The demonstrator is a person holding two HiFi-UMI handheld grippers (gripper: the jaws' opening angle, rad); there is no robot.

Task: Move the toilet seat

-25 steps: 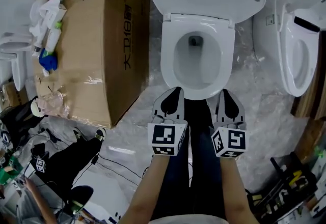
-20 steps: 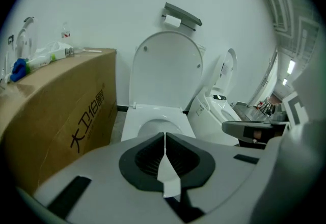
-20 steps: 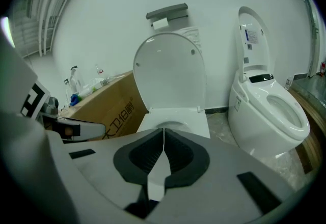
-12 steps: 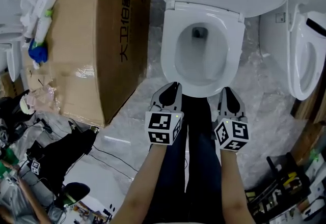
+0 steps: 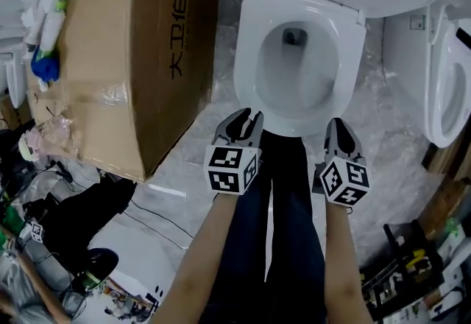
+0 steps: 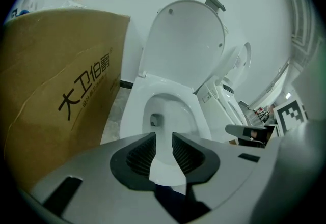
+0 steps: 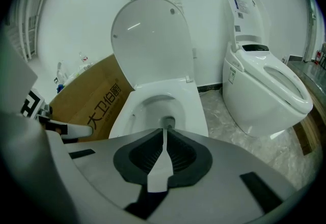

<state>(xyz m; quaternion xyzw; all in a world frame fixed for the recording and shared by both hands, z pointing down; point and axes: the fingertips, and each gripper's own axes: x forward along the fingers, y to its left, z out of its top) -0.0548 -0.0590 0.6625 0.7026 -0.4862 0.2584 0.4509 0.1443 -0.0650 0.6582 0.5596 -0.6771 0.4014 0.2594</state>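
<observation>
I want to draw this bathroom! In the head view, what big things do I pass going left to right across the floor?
cardboard box → toilet with its lid up → second toilet

Left gripper [image 5: 247, 118]: jaws have just been opening, now slightly apart, nothing between them. Right gripper [image 5: 341, 125]: jaws together, empty. Left forearm [image 5: 200, 256] and right forearm [image 5: 341, 256] extend parallel, grippers pitched downward.
</observation>
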